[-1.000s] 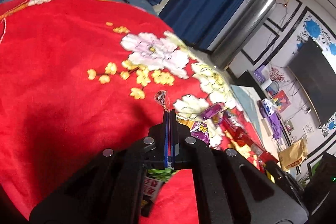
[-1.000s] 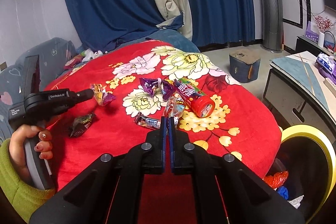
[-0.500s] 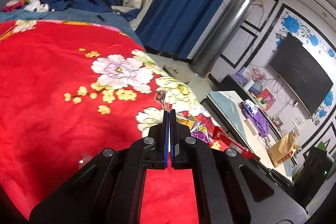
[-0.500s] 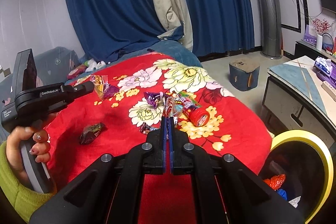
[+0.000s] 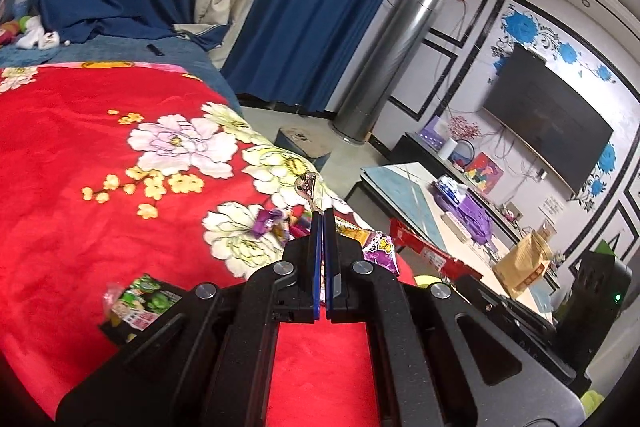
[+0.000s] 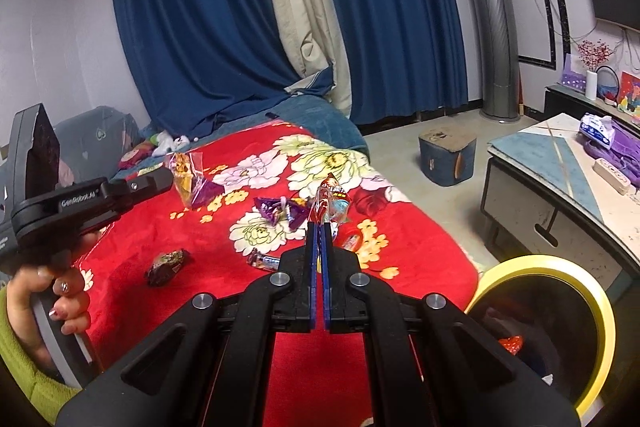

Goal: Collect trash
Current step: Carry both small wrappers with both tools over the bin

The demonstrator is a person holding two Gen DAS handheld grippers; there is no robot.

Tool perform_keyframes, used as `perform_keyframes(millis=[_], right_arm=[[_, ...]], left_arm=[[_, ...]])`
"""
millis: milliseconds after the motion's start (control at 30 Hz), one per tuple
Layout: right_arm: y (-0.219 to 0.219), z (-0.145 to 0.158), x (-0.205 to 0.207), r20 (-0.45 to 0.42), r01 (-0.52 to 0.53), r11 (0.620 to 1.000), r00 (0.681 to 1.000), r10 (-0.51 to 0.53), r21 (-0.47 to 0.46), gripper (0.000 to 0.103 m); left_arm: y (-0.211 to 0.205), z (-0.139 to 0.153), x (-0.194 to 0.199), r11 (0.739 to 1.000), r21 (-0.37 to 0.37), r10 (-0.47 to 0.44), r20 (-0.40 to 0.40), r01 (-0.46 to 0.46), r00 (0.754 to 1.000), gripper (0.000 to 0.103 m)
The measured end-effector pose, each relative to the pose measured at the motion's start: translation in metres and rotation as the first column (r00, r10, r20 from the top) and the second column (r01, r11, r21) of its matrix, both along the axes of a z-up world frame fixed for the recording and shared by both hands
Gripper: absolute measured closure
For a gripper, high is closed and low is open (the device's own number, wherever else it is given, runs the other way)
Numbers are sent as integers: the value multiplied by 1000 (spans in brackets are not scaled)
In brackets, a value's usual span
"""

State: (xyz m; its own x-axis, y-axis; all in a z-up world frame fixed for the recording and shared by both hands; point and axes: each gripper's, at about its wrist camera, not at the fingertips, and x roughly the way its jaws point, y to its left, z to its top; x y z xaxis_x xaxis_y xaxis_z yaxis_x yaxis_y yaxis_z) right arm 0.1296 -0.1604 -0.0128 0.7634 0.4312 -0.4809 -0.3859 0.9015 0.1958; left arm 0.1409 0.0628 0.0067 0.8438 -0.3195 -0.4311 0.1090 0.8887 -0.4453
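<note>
Readable only: "GenRobot.AI" in white on the black body of the left tongs (image 6: 162, 183); wrapper print too blurred.

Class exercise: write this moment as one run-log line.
left gripper: shut on clear wrapper | right gripper: shut on red wrapper | bin: beside bed, holds trash

A home's living room — wall-mounted television (image 5: 548, 143), blue curtains (image 6: 192, 27), floral blanket (image 6: 280, 267).
</note>
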Motion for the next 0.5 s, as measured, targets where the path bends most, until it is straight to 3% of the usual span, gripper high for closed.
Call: perform_keyframes(millis=[500], right_arm=[[-42,3,-11,12,85,996,996,-85,2,101]], left_arm=[[-57,-1,-10,990,58,-133,30,131,991,103]])
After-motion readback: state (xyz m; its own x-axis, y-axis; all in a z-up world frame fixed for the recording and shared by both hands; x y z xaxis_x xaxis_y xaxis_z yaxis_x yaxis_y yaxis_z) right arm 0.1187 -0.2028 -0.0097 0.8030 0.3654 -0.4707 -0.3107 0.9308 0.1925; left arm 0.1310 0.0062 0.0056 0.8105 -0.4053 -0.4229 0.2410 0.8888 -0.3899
